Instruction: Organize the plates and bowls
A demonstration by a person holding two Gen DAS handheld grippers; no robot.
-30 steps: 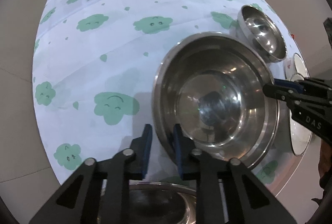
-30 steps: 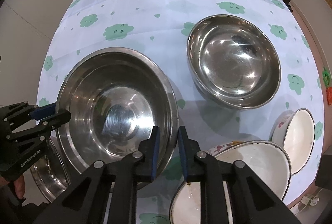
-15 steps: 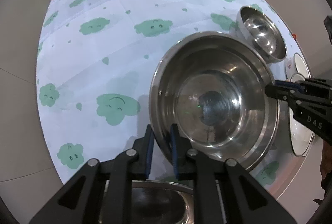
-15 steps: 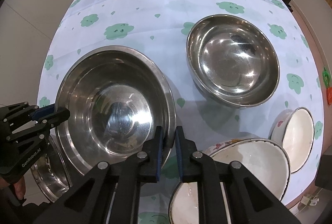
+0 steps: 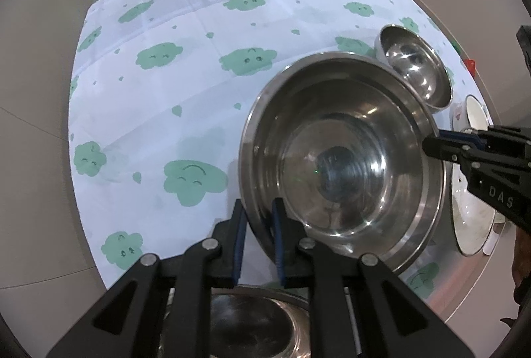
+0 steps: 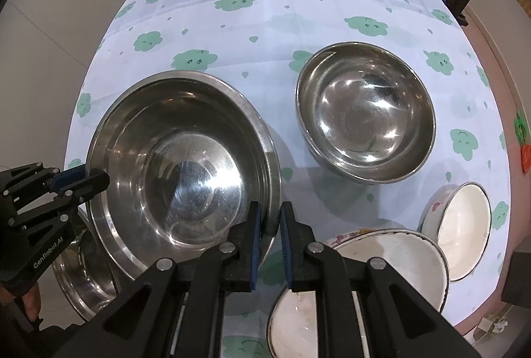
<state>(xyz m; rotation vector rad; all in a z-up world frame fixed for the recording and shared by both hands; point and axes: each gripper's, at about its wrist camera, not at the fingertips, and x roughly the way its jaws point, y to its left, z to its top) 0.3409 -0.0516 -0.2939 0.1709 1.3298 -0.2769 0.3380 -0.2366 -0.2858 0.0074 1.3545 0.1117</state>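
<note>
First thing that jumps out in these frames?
The big steel bowl at the table's near left, pinched on opposite rims by the left gripper and the right gripper. Beyond it to the right a smaller steel bowl stands alone on the cloud-print cloth, and two white enamel bowls crowd the near right edge.

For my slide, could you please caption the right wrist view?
Both hand-held grippers, right and left, clamp opposite rims of the large steel bowl on the cloud-print tablecloth.
</note>
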